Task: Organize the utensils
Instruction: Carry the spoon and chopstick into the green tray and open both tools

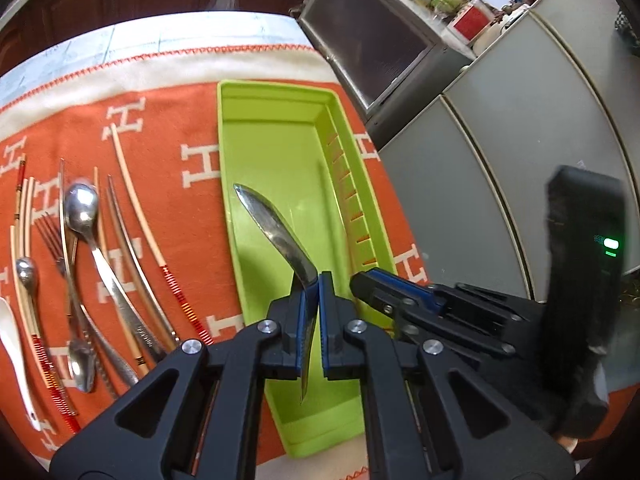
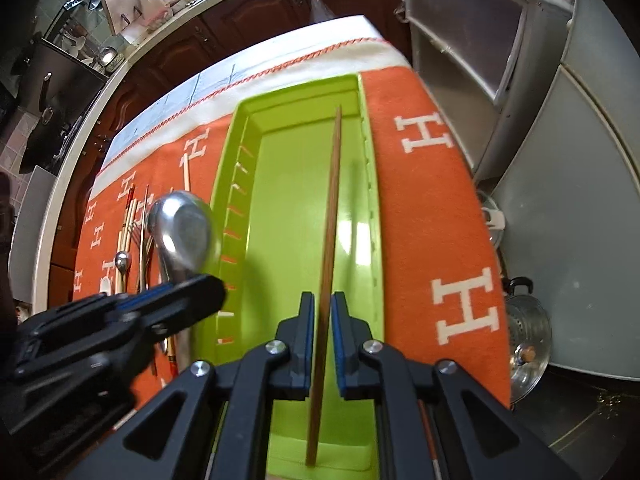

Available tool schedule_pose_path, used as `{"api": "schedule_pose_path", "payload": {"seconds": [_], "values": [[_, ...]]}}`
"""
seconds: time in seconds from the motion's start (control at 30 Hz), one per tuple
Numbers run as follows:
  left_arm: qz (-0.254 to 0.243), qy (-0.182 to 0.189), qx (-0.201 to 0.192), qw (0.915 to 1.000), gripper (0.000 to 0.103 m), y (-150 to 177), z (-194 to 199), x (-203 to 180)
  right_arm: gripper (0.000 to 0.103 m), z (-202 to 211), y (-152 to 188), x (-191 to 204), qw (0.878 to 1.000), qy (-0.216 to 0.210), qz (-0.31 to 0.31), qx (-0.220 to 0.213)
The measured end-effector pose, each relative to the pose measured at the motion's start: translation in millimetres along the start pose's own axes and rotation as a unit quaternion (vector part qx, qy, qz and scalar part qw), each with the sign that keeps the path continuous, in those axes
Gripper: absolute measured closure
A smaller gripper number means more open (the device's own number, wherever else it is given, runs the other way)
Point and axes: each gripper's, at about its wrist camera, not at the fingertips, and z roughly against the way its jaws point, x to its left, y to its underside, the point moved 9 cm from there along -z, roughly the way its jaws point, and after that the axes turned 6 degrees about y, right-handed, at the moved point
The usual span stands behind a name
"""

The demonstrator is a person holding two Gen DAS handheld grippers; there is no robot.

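A lime green tray point(image 1: 280, 152) lies on the orange cloth; it also shows in the right wrist view point(image 2: 288, 216). My left gripper point(image 1: 314, 292) is shut on a large metal spoon point(image 1: 276, 232), seen edge-on, held over the tray's near half; its bowl shows in the right wrist view point(image 2: 182, 232). My right gripper point(image 2: 322, 312) is shut on a brown wooden chopstick point(image 2: 332, 216) that points along the tray above its floor. The right gripper point(image 1: 372, 284) sits at the tray's right rim in the left wrist view.
Loose utensils lie on the cloth left of the tray: spoons point(image 1: 82, 208), a fork point(image 1: 52, 236), chopsticks point(image 1: 136, 200), a white ceramic spoon point(image 1: 12, 336). Grey cabinets point(image 1: 500, 152) stand to the right. A steel pot lid point(image 2: 524, 344) is on the floor.
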Motion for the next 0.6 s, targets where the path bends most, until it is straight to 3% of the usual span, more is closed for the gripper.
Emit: {"api": "schedule_pose_path", "payload": {"seconds": [0.23,0.5,0.57,0.6], "values": [[0.004,-0.017,0.006,0.9998,0.099,7.3,-10.0,8.3,0.094,12.0,2.5,-6.0,1.0,-0.002,-0.016,-0.019],[-0.023,-0.052,-0.022,0.9981,0.099,21.2,41.5,11.7,0.094,32.8,6.8,10.7,0.999,-0.017,-0.005,-0.043],[-0.029,-0.063,-0.03,0.9972,0.093,24.4,54.1,15.8,0.093,35.9,8.4,16.4,0.999,-0.023,-0.001,-0.045],[-0.031,-0.068,-0.034,0.9966,0.086,26.8,61.2,18.1,0.09,37.2,9.2,19.2,0.999,-0.025,0.001,-0.046]]}}
